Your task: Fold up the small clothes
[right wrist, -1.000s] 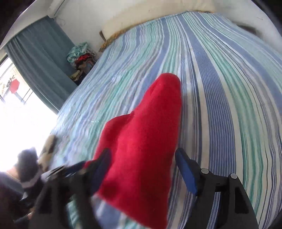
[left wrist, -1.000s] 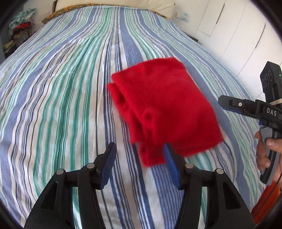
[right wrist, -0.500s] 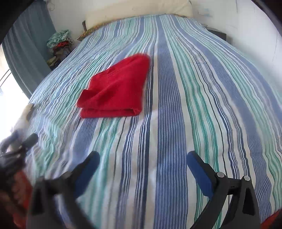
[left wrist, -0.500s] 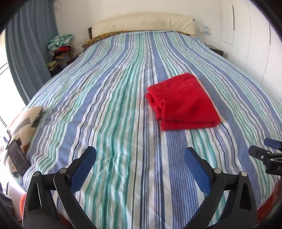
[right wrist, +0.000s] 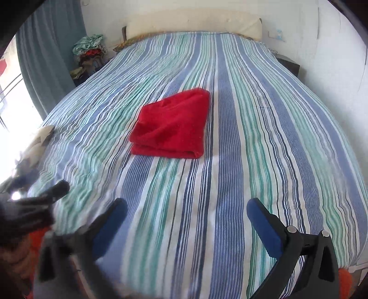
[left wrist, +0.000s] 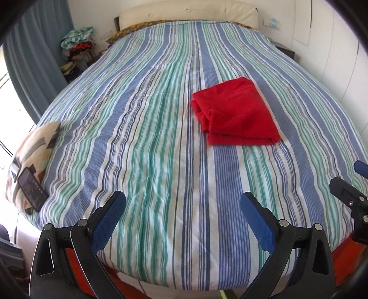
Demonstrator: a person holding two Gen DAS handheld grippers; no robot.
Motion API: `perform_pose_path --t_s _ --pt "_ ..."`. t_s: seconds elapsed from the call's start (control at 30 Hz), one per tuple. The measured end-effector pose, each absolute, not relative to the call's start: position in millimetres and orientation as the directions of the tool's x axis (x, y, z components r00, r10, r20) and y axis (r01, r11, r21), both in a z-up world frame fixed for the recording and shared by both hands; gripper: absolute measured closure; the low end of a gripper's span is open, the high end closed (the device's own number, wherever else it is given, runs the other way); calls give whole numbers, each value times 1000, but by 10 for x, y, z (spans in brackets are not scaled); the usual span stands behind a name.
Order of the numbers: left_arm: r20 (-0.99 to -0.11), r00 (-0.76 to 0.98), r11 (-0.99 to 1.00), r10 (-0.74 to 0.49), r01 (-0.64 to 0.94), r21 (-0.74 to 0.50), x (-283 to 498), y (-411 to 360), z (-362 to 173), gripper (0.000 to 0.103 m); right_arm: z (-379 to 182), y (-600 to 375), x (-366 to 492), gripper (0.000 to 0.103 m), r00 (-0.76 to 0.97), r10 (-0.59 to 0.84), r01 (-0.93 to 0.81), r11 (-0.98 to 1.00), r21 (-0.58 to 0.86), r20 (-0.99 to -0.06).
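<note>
A red garment (left wrist: 234, 115) lies folded into a compact rectangle on the striped bedspread (left wrist: 149, 138), right of the bed's middle. It also shows in the right wrist view (right wrist: 172, 125). My left gripper (left wrist: 182, 201) is open and empty, held back over the foot of the bed, well short of the garment. My right gripper (right wrist: 186, 207) is open and empty too, also near the foot edge. Part of the right gripper shows at the right edge of the left wrist view (left wrist: 349, 195).
A patterned cushion (left wrist: 32, 147) with a dark phone (left wrist: 31, 186) on it lies at the bed's left edge. A pile of clothes (left wrist: 77, 48) sits by the curtain (left wrist: 34, 57) at the back left. A headboard (left wrist: 188, 11) and white wardrobe doors (left wrist: 333, 57) bound the bed.
Both grippers have let go of the red garment and pulled back to the foot of the bed, jaws opened wide. The garment now lies folded on the bedspread.
</note>
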State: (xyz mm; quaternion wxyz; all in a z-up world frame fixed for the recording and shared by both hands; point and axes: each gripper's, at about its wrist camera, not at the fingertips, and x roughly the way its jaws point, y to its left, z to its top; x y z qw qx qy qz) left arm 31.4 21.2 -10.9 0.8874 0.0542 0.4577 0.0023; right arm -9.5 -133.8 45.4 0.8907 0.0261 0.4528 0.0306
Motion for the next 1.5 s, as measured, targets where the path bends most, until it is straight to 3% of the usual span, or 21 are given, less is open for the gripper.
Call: perform_pose_path --t_s 0.23,0.93,1.5 --pt "-806 589 993 58 53 110 250 173 -39 3 586 -1120 -201 0 609 35 -62 998 -3 -792" --pt "-820 572 995 28 63 77 223 182 71 3 709 -1041 -244 1 566 43 -70 998 4 -823" --pt "-810 584 991 63 60 120 206 162 74 3 761 -982 -228 1 564 28 -70 997 -13 -825"
